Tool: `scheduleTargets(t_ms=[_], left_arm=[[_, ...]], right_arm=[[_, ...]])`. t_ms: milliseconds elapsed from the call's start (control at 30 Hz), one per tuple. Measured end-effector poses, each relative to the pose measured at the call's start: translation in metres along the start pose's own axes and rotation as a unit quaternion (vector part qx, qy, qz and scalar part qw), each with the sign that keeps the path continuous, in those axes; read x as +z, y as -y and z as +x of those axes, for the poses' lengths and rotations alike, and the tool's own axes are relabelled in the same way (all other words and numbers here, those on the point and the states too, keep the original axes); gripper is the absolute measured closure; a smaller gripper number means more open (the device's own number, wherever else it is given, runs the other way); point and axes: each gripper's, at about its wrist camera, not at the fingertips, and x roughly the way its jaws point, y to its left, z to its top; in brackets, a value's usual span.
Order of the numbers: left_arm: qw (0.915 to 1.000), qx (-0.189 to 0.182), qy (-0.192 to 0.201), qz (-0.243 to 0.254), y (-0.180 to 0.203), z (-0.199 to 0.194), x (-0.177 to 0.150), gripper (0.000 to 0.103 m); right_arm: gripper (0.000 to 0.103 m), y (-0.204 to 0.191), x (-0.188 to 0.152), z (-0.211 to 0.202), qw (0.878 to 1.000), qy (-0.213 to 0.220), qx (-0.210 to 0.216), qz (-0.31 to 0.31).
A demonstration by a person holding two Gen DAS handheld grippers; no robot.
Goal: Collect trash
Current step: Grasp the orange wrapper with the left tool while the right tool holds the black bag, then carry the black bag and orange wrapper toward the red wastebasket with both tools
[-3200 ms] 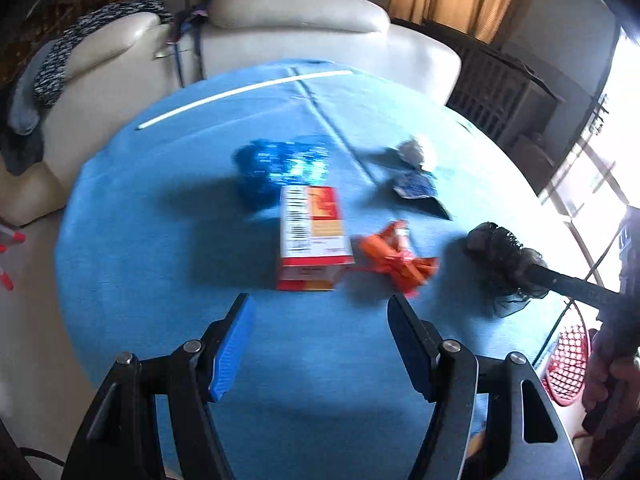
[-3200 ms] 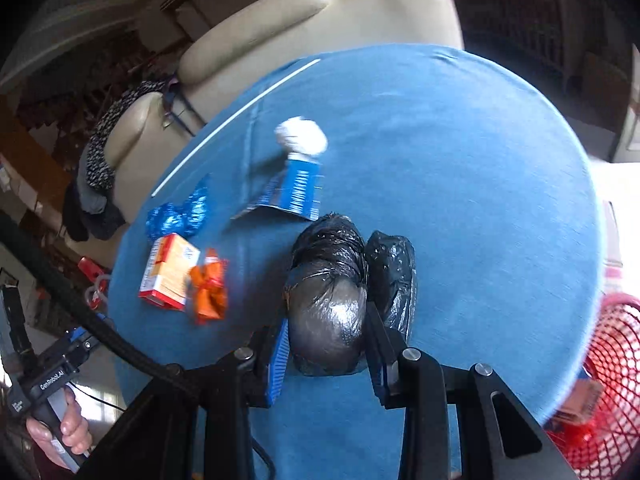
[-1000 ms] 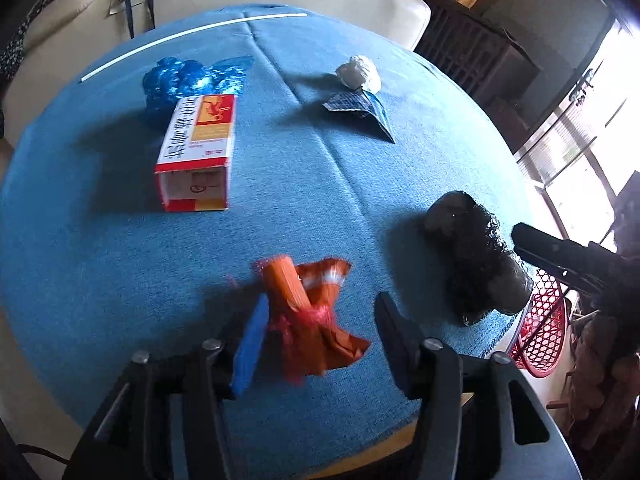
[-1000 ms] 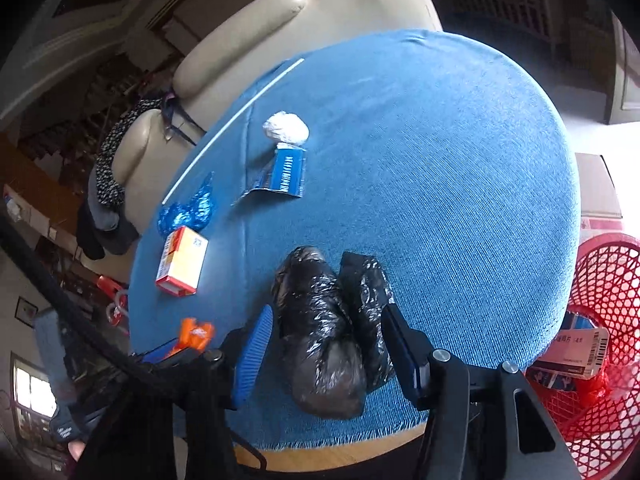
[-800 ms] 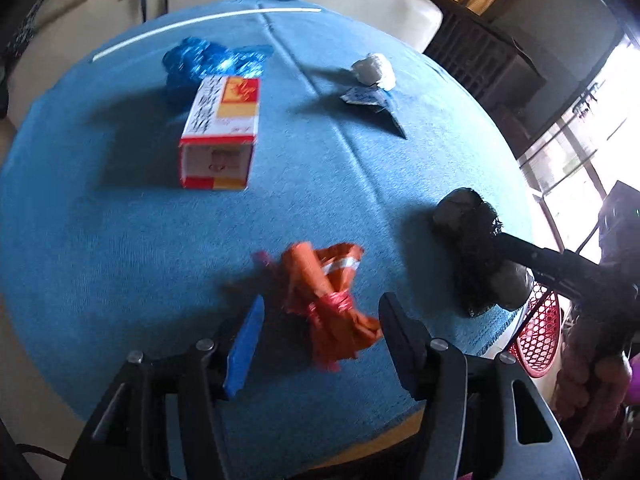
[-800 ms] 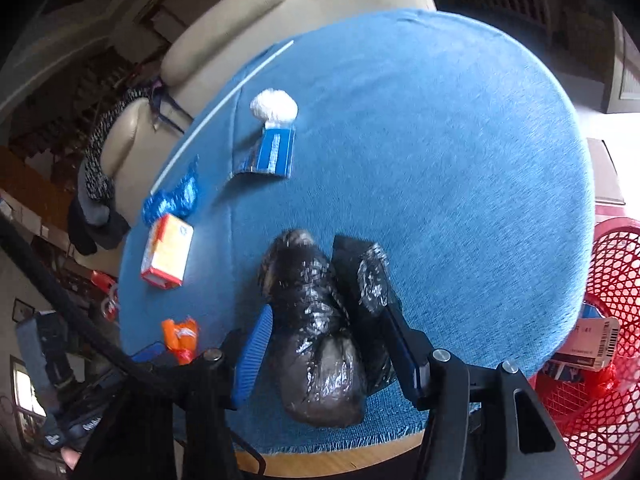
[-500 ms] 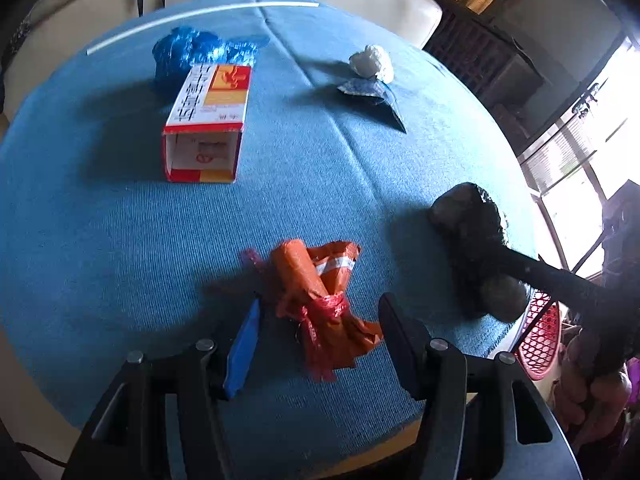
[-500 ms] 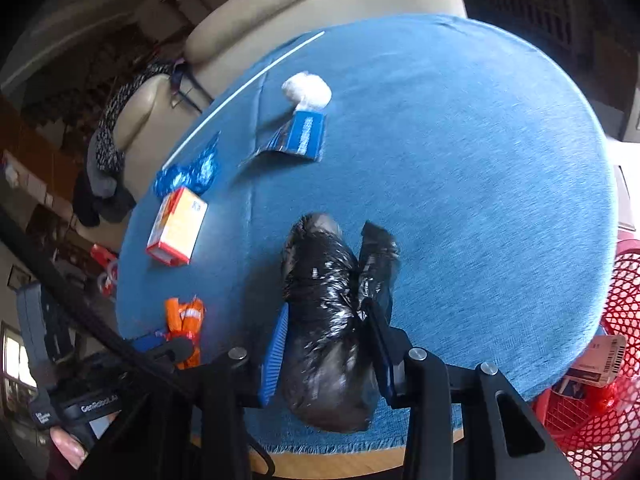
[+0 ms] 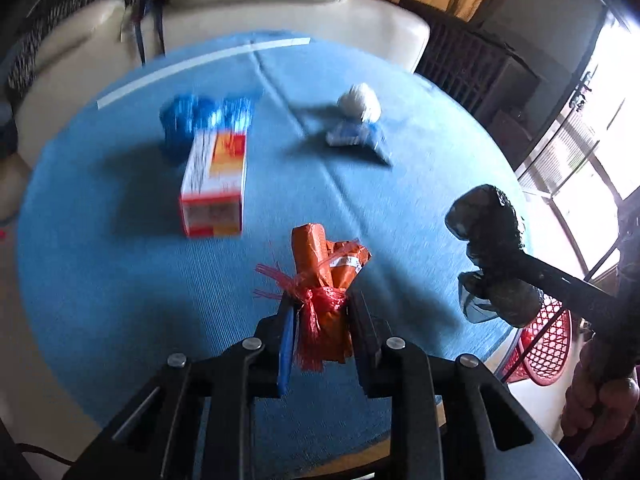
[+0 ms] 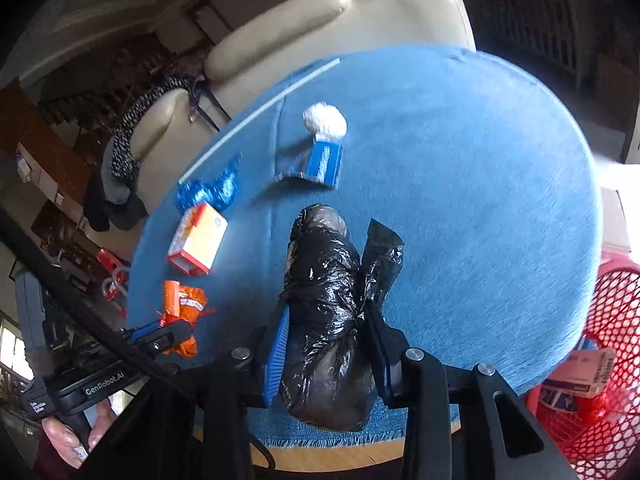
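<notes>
Both hand-held grippers have just been closing, and each one is now pinching a piece of trash. The left hand-held gripper [image 9: 322,316] is pressing its jaws on the orange wrapper [image 9: 326,280], at the part tied with red net, near the front edge of the surface [image 9: 100,280]. A second ago the jaws were standing apart on both sides of this wrapper; now they are holding it, and the wrapper is seeming to rise a little from the cloth, though this is hard to tell.

The right hand-held gripper [image 10: 330,344] is squeezing the black bag [image 10: 324,300], which a second ago was lying loosely between wider jaws at the near right side of the surface. A loose flap of the bag is hanging outside the right jaw.

So the grasping step is looking finished for both hands, and the next step is probably carrying both items to the red basket [image 10: 608,400], standing below the right edge, already holding some packets.

The box [image 9: 214,184], blue wrapper [image 9: 204,116], white ball [image 9: 360,102] and blue packet [image 9: 354,136] are lying farther away, not yet collected.
</notes>
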Motion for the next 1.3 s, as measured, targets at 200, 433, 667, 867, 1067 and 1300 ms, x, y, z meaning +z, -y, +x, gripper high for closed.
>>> scheduleTargets(t_ms=[200,433,667,867,1067,1300], left_arm=[[0.9963,0.051,0.048,0.051,0.028,-0.031,0.017,0.076],[0.9875,0.068,0.101,0.1,0.065,-0.058,0.033,0.076],[0.9799,0.089,0.125,0.128,0.094,-0.071,0.038,0.076],[0.9767,0.096,0.135,0.136,0.107,-0.079,0.037,0.076],[0.9731,0.105,0.144,0.147,0.117,-0.081,0.035,0.076],[0.9705,0.111,0.145,0.158,0.127,-0.081,0.032,0.076]], right_arm=[[0.064,0.004,0.005,-0.034,0.999,0.042,0.0,-0.001],[0.064,0.005,0.003,-0.073,0.996,0.092,0.0,-0.013],[0.064,0.009,-0.003,-0.1,0.993,0.12,0.0,-0.016],[0.064,0.016,-0.008,-0.117,0.991,0.135,-0.006,-0.016],[0.064,0.022,-0.011,-0.124,0.99,0.141,-0.007,-0.01],[0.064,0.025,-0.015,-0.128,0.989,0.146,-0.011,-0.008]])
